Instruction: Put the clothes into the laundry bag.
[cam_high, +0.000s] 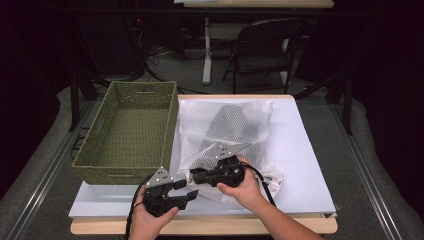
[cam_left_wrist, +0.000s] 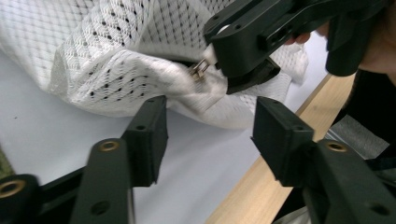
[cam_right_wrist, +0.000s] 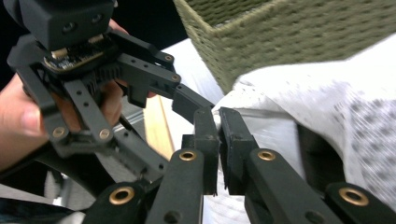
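Green woven basket (cam_high: 131, 131) holds nothing, sits at table's left. White mesh laundry bag (cam_high: 227, 135) lies just beside it, dark clothing inside. Right gripper (cam_high: 192, 176) at bag's near edge, jaws nearly shut, pinching the metal zipper pull (cam_left_wrist: 201, 70). Left gripper (cam_high: 186, 189) just short of bag, jaws wide apart, holding nothing

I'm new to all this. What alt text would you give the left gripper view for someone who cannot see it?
The right gripper pinches a small metal zipper pull on a white mesh bag lying on a white table. In the foreground, the left gripper has its black fingers spread open, just short of the bag.
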